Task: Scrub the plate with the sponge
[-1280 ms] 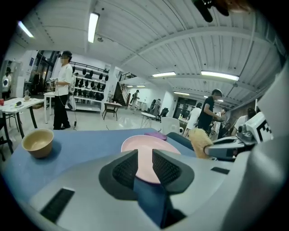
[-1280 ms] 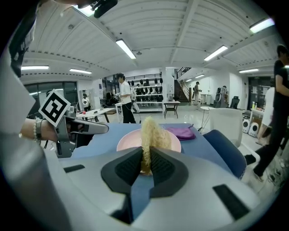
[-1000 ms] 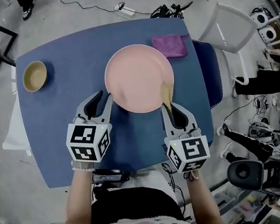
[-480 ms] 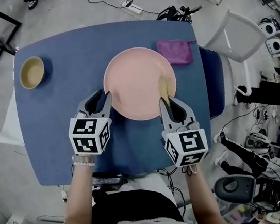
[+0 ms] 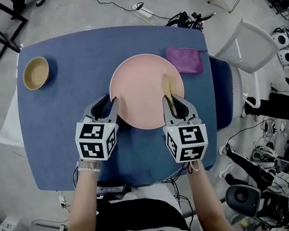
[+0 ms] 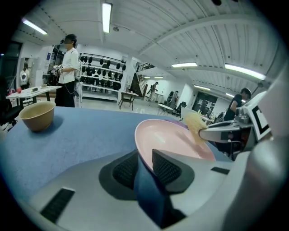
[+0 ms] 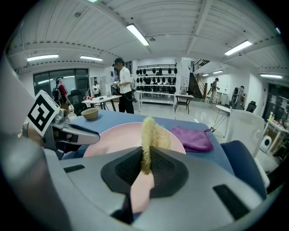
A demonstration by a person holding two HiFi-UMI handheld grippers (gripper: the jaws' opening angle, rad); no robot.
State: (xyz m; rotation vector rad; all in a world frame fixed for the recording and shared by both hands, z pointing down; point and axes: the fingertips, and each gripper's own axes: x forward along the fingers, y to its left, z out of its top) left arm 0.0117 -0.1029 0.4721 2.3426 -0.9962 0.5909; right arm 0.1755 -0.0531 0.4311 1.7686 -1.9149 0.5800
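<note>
A blue desk (image 5: 56, 136) carries everything here. At its far left corner stands a tan bowl (image 5: 36, 72), upright and well apart from the rest. Its inside shows only its own bare bottom.

Toward the front edge, left of centre, the left gripper (image 5: 111, 102) reaches in from the person's side. Its jaws are clamped on the near left rim of the pink plate (image 5: 142, 80). In the left gripper view the rim runs straight between the two ribbed pads, with the blue desk top showing just below them.

The plate sits around the middle of the desk, somewhat closer to the far edge than to the front. The one thing over it is the pale yellow sponge (image 5: 168, 88), which lies across its near right part, close inside the rim. Whether the sponge actually presses on the surface I cannot tell.

The right gripper (image 5: 171, 103) comes in from the front edge, right of centre, and its jaws are squeezed tight on the sponge's near end. In the right gripper view the sponge stands up out of the pads, with the plate spread behind it.

A purple cloth (image 5: 185, 60) lies crumpled by the far right corner, just beside the plate's far right rim. Beyond the desk's right edge a white chair (image 5: 241, 44) stands on the floor.
</note>
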